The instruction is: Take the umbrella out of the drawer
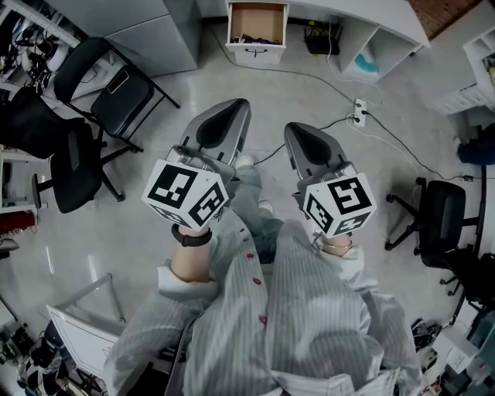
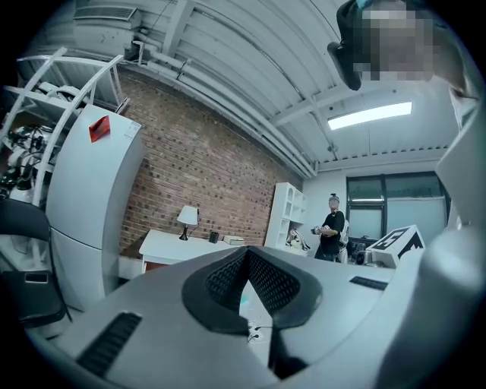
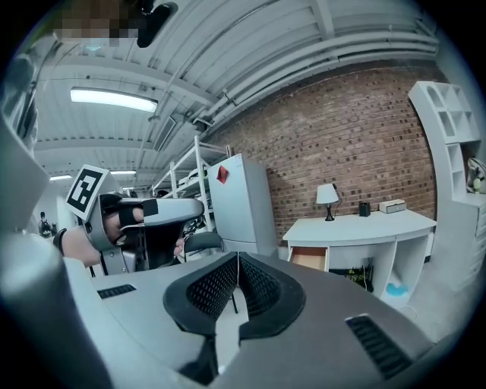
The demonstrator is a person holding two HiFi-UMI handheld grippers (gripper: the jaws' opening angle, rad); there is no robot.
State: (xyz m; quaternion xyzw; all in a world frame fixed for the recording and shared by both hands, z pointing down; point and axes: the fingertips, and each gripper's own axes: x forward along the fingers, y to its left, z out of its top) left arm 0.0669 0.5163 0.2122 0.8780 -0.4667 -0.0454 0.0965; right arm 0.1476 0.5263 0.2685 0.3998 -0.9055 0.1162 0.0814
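Observation:
An open wooden drawer (image 1: 257, 23) sticks out of the white desk (image 1: 348, 15) at the far side of the floor. Something dark (image 1: 259, 39) lies at its front end; I cannot tell whether it is the umbrella. Both grippers hang in mid-air well short of the drawer, pointing toward it. My left gripper (image 1: 237, 105) is shut and holds nothing; its pads meet (image 2: 247, 252). My right gripper (image 1: 295, 128) is shut and empty too (image 3: 238, 257). In the right gripper view the drawer (image 3: 309, 258) shows under the desk top (image 3: 364, 226), far ahead.
Black office chairs (image 1: 116, 89) stand on the left, another chair (image 1: 441, 213) on the right. A power strip (image 1: 358, 112) with cables lies on the floor in front of the desk. A tall white fridge (image 3: 239, 201) stands left of the desk. A person (image 2: 331, 232) stands far off.

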